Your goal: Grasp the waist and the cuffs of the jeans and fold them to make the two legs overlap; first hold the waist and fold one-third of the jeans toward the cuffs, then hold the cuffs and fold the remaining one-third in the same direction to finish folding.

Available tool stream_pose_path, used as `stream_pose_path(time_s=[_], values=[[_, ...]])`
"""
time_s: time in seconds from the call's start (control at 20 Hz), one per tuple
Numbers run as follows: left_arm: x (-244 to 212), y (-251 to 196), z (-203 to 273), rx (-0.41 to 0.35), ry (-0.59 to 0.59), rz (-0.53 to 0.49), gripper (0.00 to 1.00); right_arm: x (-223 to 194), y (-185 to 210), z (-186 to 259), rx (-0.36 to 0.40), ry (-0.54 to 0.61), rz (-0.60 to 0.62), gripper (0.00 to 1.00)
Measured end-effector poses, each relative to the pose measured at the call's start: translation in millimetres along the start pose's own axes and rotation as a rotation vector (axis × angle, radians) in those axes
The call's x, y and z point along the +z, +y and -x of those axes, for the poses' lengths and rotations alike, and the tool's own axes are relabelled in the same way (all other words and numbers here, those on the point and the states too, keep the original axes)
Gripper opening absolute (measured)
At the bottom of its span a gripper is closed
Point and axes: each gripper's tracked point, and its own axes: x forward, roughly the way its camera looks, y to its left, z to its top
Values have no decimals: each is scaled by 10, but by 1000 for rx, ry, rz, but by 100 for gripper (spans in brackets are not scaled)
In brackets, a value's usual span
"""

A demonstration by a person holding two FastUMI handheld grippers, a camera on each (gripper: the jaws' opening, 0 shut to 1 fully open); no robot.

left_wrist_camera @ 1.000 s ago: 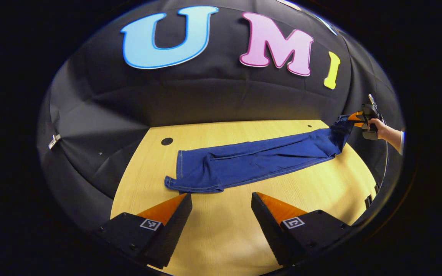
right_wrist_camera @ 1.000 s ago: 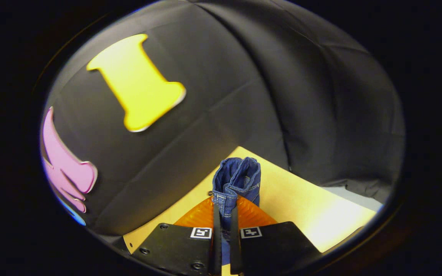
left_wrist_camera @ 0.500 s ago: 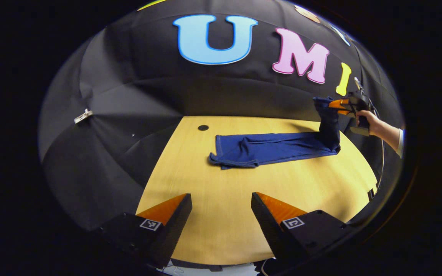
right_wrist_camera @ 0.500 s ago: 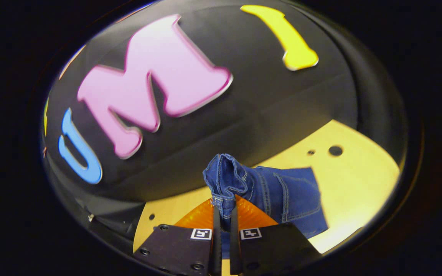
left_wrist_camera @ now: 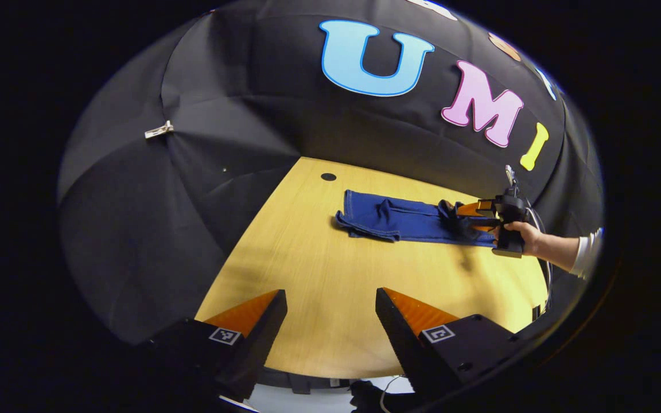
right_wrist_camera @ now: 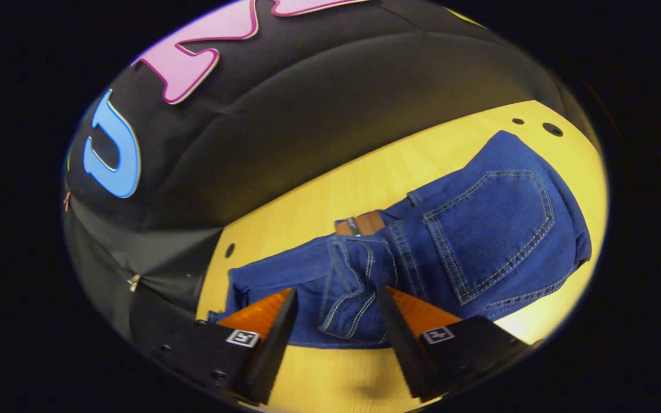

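Dark blue denim jeans [left_wrist_camera: 405, 218] lying long and flat across the far half of the pale yellow wooden table [left_wrist_camera: 330, 287], cuffs toward the small round black hole [left_wrist_camera: 328, 176] near the table's back edge. Waist end folded over onto the legs, bunched into a rumpled lump of waistband [right_wrist_camera: 350, 292]. Back pocket [right_wrist_camera: 497, 226] with pale contrast stitching facing up, wide and plain in the right gripper view. Small brown leather patch [right_wrist_camera: 360, 223] showing at the waistband, just beyond the bunched fabric.

Right gripper [right_wrist_camera: 333, 321], black body with orange-faced fingers, low over that waist fold. Jaws spread wide, rumpled waistband sitting in the gap between them, neither finger pressing on it. From the left gripper view, same right gripper [left_wrist_camera: 471, 209] at the far right of the jeans, held by a hand [left_wrist_camera: 523, 235] with a white sleeve [left_wrist_camera: 586, 258] behind it. Fingers there pointing in along the denim; too small at that range to judge contact.

Left gripper [left_wrist_camera: 330, 321], same black and orange make, hanging well back over the near edge of the table, well apart from the jeans. Jaws spread, bare wood between them, holding nothing. Small silver clip [left_wrist_camera: 158, 131] pinned on the black cloth wall [left_wrist_camera: 193, 189] to the upper left.
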Motion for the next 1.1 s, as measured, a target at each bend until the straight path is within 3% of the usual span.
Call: stream_pose_path(time_s=[0.05, 0.25, 0.35, 0.6, 0.8, 0.85, 0.9, 1.0, 1.1], values=[[107, -85, -150, -23, 6, 14, 98, 93, 65, 251, 36, -21, 30, 92], [527, -334, -1010, -89, 97, 76, 98, 235, 153, 1059, 154, -84, 68, 92], [640, -347, -1497, -80, 197, 90, 97, 269, -49, 1548, 160, -115, 60, 91], [617, -268, -2562, 14, 423, 80, 97, 160, -1037, 2695, 9, -182, -42, 91], [336, -177, -2868, 116, 584, -8, 97, -53, -1874, 3446, -156, -221, -164, 92], [288, -162, -2915, 150, 620, 3, 100, -100, -1991, 3580, -185, -223, -182, 91], [350, -189, -3019, 145, 583, 4, 97, -126, -2081, 3679, -207, -223, -193, 91], [332, -225, -2991, 132, 624, -37, 96, -138, -2199, 3787, -235, -236, -203, 91], [312, -246, -3021, 123, 632, -58, 100, -57, -2192, 3795, -229, -259, -227, 91]])
